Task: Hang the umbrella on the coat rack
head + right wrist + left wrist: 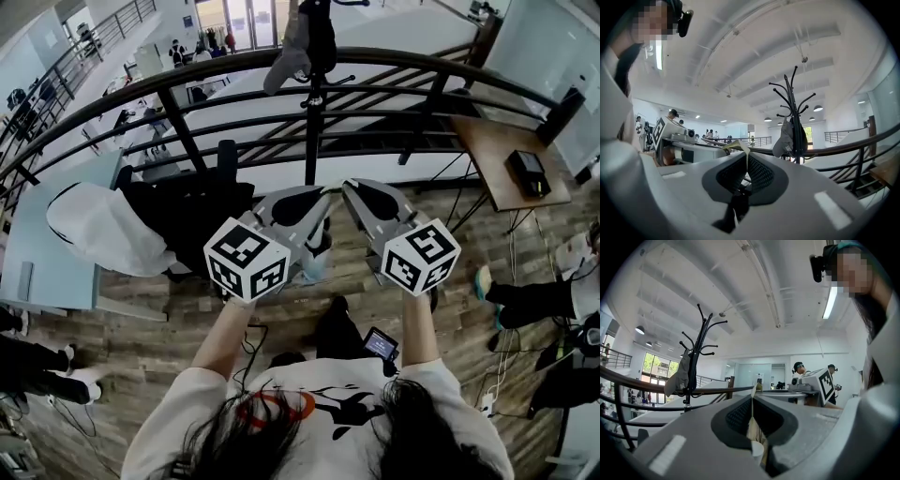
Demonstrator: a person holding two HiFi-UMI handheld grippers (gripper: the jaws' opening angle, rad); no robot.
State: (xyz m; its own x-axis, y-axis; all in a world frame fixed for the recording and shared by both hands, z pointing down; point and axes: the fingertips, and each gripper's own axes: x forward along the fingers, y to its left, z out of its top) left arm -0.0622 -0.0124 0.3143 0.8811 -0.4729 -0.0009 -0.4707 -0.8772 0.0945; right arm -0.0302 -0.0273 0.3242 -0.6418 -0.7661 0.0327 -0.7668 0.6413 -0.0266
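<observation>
The black coat rack (pixel 311 131) stands just beyond the railing, a grey cap (pixel 289 58) hanging on it. Both gripper views show the coat rack (pixel 695 363) (pixel 794 110) ahead of the jaws. My left gripper (pixel 324 193) and right gripper (pixel 348 187) are held up side by side, tips nearly touching. Each is shut on a thin beige strap (pixel 752 416) (pixel 745 151) of the umbrella. A pale part of the umbrella (pixel 315 263) hangs under the left gripper, mostly hidden. The right gripper (pixel 820 383) shows in the left gripper view, and the left gripper (pixel 675 136) in the right one.
A curved black railing (pixel 394 66) runs between me and the rack. At the right stands a wooden table (pixel 487 155) with a black device (pixel 528 172). A person in a white top (pixel 103 230) bends at the left; other people's legs (pixel 525 295) are at the right.
</observation>
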